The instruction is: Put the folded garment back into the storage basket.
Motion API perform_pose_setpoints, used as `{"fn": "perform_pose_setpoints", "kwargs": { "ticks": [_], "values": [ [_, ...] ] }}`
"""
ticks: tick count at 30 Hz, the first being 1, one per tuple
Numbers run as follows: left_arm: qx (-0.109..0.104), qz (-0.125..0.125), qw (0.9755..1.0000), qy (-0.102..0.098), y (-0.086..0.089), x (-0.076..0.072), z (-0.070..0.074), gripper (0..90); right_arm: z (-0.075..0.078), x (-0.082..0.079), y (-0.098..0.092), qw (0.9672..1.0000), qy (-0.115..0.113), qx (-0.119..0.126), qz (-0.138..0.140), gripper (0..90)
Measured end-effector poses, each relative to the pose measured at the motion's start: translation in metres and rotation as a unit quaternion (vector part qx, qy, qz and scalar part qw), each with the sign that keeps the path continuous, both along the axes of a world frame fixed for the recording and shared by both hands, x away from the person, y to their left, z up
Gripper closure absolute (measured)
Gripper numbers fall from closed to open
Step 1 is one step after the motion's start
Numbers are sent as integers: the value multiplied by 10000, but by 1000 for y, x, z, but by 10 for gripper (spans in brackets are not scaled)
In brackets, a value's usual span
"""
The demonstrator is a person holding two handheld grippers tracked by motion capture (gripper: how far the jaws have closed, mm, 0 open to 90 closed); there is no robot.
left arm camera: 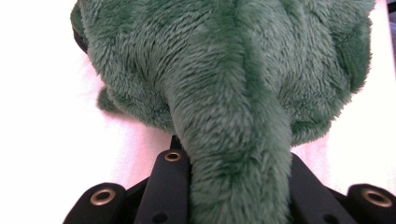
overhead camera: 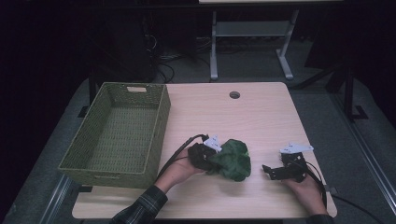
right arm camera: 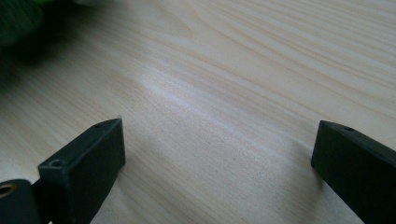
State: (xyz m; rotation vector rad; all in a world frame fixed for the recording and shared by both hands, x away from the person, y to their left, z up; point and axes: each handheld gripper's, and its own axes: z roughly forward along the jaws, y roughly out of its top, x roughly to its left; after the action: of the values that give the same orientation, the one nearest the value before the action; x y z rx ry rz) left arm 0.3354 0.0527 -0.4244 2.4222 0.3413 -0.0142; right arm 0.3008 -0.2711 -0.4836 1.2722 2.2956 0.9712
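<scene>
Your left tool (overhead camera: pixel 211 161) pinches the fuzzy green plush toy (overhead camera: pixel 234 159) at lower centre; your right tool (overhead camera: pixel 269 171) rests spread. Next, carry it left into the woven green basket (overhead camera: pixel 88 144).

text: none legible | labels: none; brands: none | numbers: none; signs: none

High view looks down on the desk (overhead camera: pixel 261 116); both gripper views sit close, sharing the green plush toy (overhead camera: pixel 235 158).

Wooden table (overhead camera: pixel 261 116) – basket (overhead camera: pixel 116 133) (green wicker)
</scene>
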Motion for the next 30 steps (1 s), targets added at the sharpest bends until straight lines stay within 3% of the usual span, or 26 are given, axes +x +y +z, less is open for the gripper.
{"fn": "perform_pose_setpoints", "kwargs": {
  "ticks": [7,15,30],
  "values": [
    [-77,200,9998,-52,11,1,24,766,0,0,0,10000,1,-1,-4,25],
    [-2,331,9994,-123,25,7,54,766,0,0,0,10000,-4,-10,3,25],
    [36,597,9979,-246,56,14,91,766,0,-1,0,10000,-2,-10,3,25]
  ]
}}
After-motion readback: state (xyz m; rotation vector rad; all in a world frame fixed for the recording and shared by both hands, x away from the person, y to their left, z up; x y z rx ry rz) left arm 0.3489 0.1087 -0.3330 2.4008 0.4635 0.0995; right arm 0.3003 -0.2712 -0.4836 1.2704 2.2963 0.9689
